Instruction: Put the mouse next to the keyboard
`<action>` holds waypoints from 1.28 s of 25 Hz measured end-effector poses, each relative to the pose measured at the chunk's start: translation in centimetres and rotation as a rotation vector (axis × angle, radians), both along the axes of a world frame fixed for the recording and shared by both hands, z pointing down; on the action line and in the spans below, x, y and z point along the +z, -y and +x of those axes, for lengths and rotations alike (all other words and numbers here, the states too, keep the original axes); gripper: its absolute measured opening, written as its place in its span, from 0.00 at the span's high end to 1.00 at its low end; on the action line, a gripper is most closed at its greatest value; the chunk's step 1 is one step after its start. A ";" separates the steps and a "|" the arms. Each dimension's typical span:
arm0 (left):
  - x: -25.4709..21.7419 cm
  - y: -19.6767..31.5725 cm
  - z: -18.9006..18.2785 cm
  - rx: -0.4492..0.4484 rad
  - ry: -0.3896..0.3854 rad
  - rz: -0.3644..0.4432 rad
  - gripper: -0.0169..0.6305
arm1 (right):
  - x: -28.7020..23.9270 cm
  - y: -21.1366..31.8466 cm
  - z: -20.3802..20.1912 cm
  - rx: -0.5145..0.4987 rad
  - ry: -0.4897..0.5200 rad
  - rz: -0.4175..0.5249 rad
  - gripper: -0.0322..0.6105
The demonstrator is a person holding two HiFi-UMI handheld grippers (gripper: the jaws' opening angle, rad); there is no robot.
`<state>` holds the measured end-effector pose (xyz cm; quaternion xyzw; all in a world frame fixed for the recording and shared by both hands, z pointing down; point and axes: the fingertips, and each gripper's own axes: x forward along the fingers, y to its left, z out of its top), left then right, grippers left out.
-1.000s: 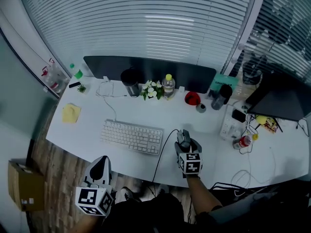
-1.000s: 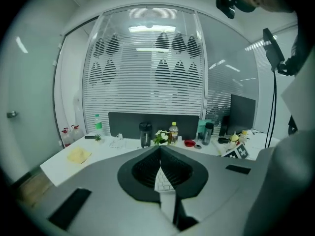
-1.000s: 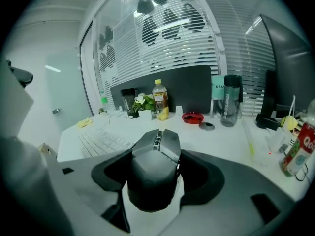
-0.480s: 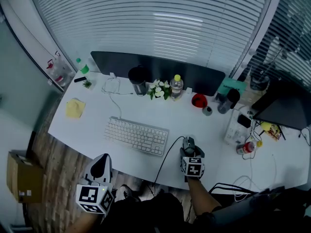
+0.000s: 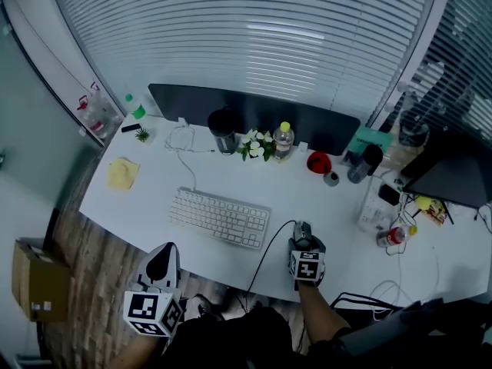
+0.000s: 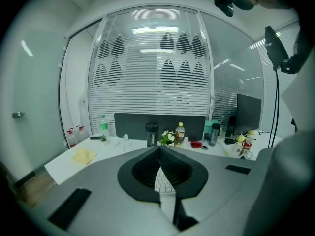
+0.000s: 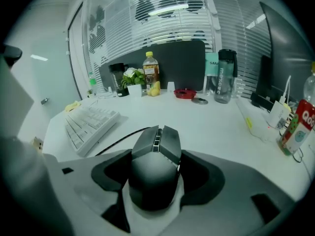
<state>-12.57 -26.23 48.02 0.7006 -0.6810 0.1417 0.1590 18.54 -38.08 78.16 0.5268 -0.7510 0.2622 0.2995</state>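
Note:
A dark grey wired mouse [image 7: 155,173] sits between the jaws of my right gripper [image 7: 156,152], which is shut on its sides. In the head view the mouse [image 5: 302,231] is low over the white desk [image 5: 154,198], a short way right of the white keyboard [image 5: 219,216]. Its black cable [image 5: 269,248] runs off the desk's near edge. The keyboard [image 7: 91,122] lies to the left in the right gripper view. My left gripper [image 5: 161,266] hangs shut and empty off the near edge of the desk, and its tips [image 6: 160,149] meet.
Along the back of the desk stand a dark monitor [image 5: 254,114], a black cup [image 5: 224,131], white flowers [image 5: 256,144], a bottle [image 5: 284,141] and a red bowl [image 5: 318,161]. A yellow cloth [image 5: 122,174] lies at left. A power strip [image 5: 377,206] and a red can [image 5: 388,237] are at right.
The head view has shifted. My right gripper still holds the mouse just right of the keyboard. The left gripper has stayed where it was.

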 end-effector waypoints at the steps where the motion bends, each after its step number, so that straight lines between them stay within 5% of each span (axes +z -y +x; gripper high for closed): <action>1: 0.3 0.0 0.0 0.002 -0.003 -0.003 0.93 | 0.2 0.0 -0.1 -0.001 -0.010 -0.006 0.48; 12: 0.9 0.3 -0.2 0.025 -0.035 0.001 0.93 | 0.0 0.1 -0.1 -0.002 -0.024 -0.001 0.47; 15: 0.9 0.4 -0.3 0.043 -0.041 0.008 0.93 | 0.1 -0.4 -0.5 0.003 0.014 -0.015 0.35; 18: 0.6 0.8 -0.4 0.063 -0.046 0.021 0.93 | -0.7 -0.9 -0.1 0.025 0.017 -0.001 0.35; 32: -1.6 2.1 -1.3 0.173 -0.039 0.096 0.93 | -15.0 -1.6 0.4 0.054 0.134 0.229 0.38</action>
